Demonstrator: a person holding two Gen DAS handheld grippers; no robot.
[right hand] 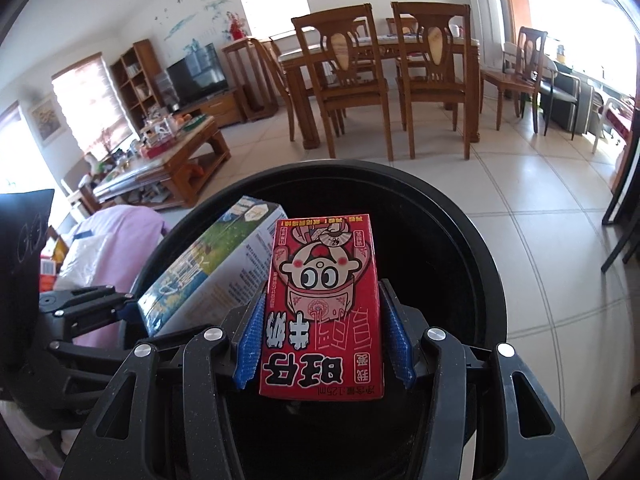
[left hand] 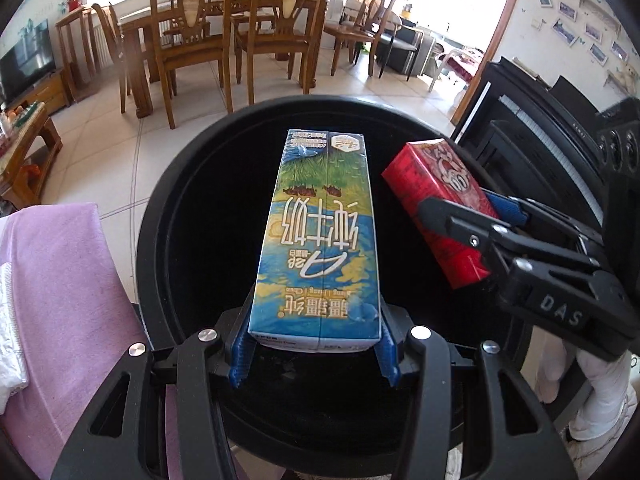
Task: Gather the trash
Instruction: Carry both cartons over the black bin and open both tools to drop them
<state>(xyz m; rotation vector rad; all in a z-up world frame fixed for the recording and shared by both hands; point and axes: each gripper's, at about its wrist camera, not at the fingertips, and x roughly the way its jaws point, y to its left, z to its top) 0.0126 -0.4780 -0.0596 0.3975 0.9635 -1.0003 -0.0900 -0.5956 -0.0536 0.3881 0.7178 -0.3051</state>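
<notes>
My left gripper point(left hand: 314, 354) is shut on a tall blue and green milk carton point(left hand: 320, 240), its blue pads pressed on the carton's lower sides. The carton hangs over the mouth of a round black bin point(left hand: 160, 216). My right gripper point(right hand: 324, 354) is shut on a small red milk carton point(right hand: 322, 304) with a cartoon face, also held over the black bin point(right hand: 472, 240). In the left wrist view the right gripper point(left hand: 476, 216) and the red carton point(left hand: 436, 208) come in from the right. The right wrist view shows the blue carton point(right hand: 212, 268) and left gripper fingers point(right hand: 88, 304) at left.
A pink cloth point(left hand: 60, 300) lies just left of the bin. Beyond it is tiled floor point(right hand: 540, 248), a wooden dining table with chairs point(right hand: 380, 80), a cluttered coffee table point(right hand: 168, 160) at left and a black piano point(left hand: 560, 140) at right.
</notes>
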